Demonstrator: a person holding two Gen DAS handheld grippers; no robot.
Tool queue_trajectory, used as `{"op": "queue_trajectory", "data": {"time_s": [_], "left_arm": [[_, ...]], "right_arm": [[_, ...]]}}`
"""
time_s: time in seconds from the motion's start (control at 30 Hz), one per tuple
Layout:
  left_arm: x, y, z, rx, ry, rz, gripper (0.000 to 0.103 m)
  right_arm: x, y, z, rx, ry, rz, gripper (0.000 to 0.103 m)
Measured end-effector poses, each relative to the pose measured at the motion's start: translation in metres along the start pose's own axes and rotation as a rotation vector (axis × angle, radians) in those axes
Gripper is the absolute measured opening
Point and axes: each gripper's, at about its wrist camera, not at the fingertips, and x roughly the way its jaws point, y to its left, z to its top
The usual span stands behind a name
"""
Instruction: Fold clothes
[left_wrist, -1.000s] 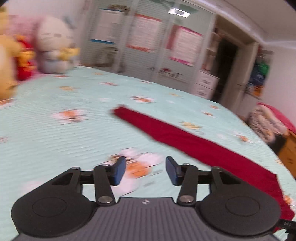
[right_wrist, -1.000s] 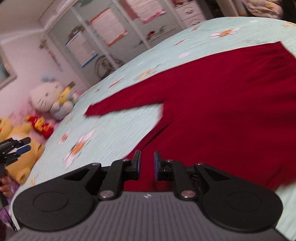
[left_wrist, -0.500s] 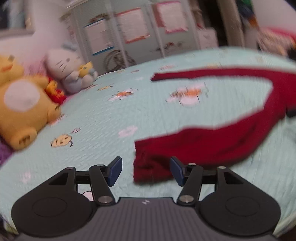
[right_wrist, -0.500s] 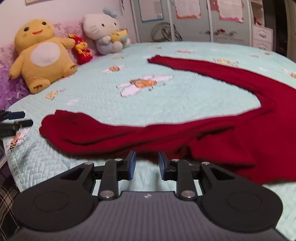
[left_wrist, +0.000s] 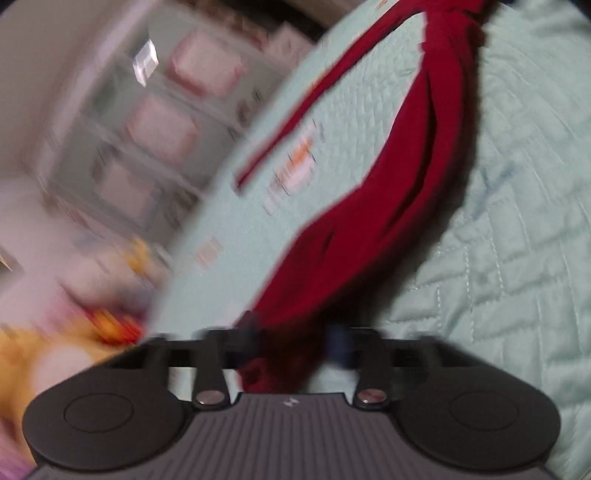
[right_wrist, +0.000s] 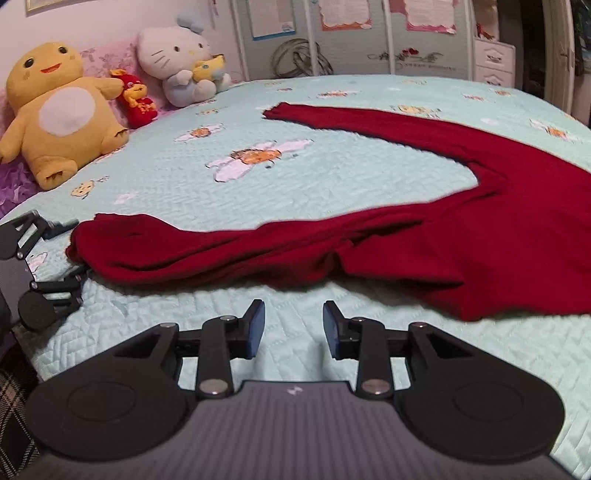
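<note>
Red sweater (right_wrist: 498, 236) lies spread on the bed (right_wrist: 332, 177), its body at two o'clock of the right hand-held gripper (right_wrist: 293, 325). What has changed? asks the first.

— The left hand-held gripper (left_wrist: 293, 332) has swung in, answers the second. Half a second ago the cuff (left_wrist: 273, 369) of the near sleeve lay just ahead of it; now it sits between the fingers.

— Pinched?

— Too blurred to tell. The right one, nearly closed a second ago, stands wide and empty over bare quilt.

— Meaning?

— By his judgement, the near sleeve (right_wrist: 207, 251) looks ready to be carried over the body. The far sleeve (right_wrist: 351, 118), at twelve o'clock, lies stretched out, so the garment lies unfolded now.
</note>
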Motion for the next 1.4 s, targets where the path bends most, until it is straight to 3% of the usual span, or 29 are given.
{"op": "queue_trajectory", "data": {"time_s": [0.07,0.13,0.2,0.23,0.33,0.4,0.43,0.47,0.53,0.6,0.67,0.77,0.93,1.07,1.1,1.17,1.2,1.23,1.4], "left_arm": [[-0.009,0.03,0.015,-0.163,0.002,-0.072,0.007],[-0.02,0.081,0.032,-0.422,-0.03,-0.227,0.007],[-0.019,0.143,0.034,-0.817,-0.07,-0.423,0.007],[-0.011,0.166,0.032,-0.979,-0.098,-0.474,0.007],[0.03,0.21,0.018,-1.233,-0.011,-0.429,0.015],[0.056,0.22,0.001,-1.377,0.097,-0.434,0.036],[0.06,0.218,-0.008,-1.431,0.128,-0.442,0.04],[0.059,0.214,-0.017,-1.444,0.132,-0.444,0.042],[0.058,0.204,-0.03,-1.457,0.142,-0.437,0.06],[0.059,0.194,-0.04,-1.47,0.164,-0.418,0.062],[0.053,0.181,-0.041,-1.438,0.135,-0.382,0.062],[0.036,0.149,-0.021,-1.209,0.037,-0.277,0.065],[0.037,0.081,0.031,-0.748,-0.031,-0.156,0.071],[0.058,0.052,0.054,-0.561,-0.057,-0.04,0.072],[0.065,0.051,0.055,-0.559,-0.052,-0.032,0.072],[0.083,0.056,0.055,-0.576,-0.009,-0.026,0.056],[0.089,0.062,0.053,-0.613,0.006,-0.053,0.024],[0.093,0.071,0.052,-0.664,0.005,-0.094,0.006],[0.059,0.159,0.027,-1.135,-0.072,-0.269,0.004]], "right_arm": [[0.003,-0.007,-0.003,0.022,0.016,-0.018,0.035],[0.002,-0.014,-0.003,0.035,0.017,-0.033,0.035],[0.001,-0.021,-0.003,0.051,0.015,-0.045,0.035],[0.001,-0.024,-0.003,0.064,0.013,-0.049,0.035],[0.0,-0.031,-0.002,0.103,0.011,-0.047,0.035],[0.001,-0.03,-0.002,0.103,0.01,-0.042,0.035],[0.001,-0.03,-0.002,0.101,0.01,-0.04,0.035],[0.002,-0.029,-0.002,0.099,0.009,-0.038,0.035],[0.003,-0.028,-0.001,0.096,0.009,-0.034,0.035],[0.004,-0.027,-0.001,0.092,0.008,-0.031,0.035],[0.006,-0.025,-0.001,0.08,0.007,-0.032,0.035],[0.014,-0.021,-0.004,0.056,0.027,-0.036,0.035],[0.021,-0.019,-0.011,0.036,0.024,-0.042,0.036],[0.021,-0.018,-0.011,0.034,0.026,-0.036,0.041],[0.021,-0.018,-0.011,0.036,0.026,-0.033,0.042],[0.021,-0.017,-0.012,0.028,0.022,-0.031,0.045],[0.022,-0.016,-0.013,0.02,0.019,-0.032,0.045],[0.022,-0.015,-0.013,0.013,0.016,-0.033,0.046],[0.019,-0.021,-0.011,0.027,0.017,-0.012,0.046]]}}
